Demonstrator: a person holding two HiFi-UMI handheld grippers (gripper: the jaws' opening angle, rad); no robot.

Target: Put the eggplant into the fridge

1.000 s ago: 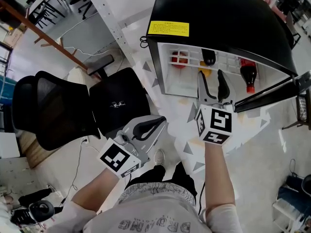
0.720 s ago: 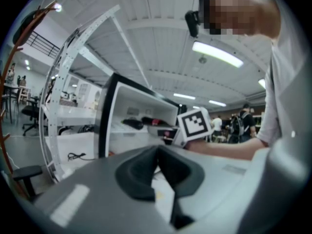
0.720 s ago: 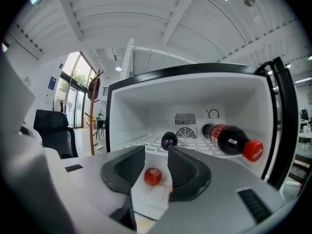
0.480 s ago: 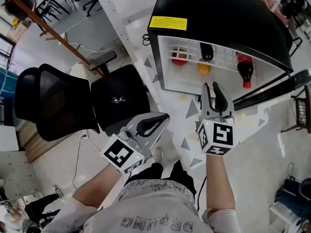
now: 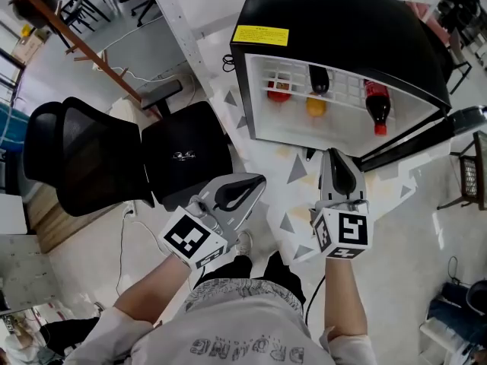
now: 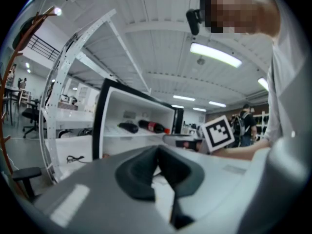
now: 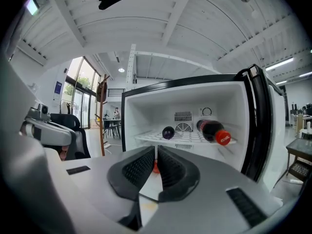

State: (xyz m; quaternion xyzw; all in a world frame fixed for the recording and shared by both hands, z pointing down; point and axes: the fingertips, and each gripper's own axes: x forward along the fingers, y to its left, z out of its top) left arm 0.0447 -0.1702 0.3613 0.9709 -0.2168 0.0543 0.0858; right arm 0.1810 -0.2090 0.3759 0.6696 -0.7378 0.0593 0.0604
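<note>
The black fridge stands open in front of me. A dark eggplant lies on its white wire shelf, also in the right gripper view as the eggplant. My right gripper is just outside the fridge's opening; its jaws have just been closing, hold nothing, and now stand shut. In its own view the right gripper points level at the shelf. My left gripper hangs lower left, shut and empty, and is clear of the fridge.
A cola bottle lies beside the eggplant; a red item and a yellow one sit inside too. The fridge door swings out at right. A black office chair stands left, by a white rack post.
The right gripper has drawn back from the fridge opening towards me, and its jaws went from wide open to shut. The left gripper barely shifted.
</note>
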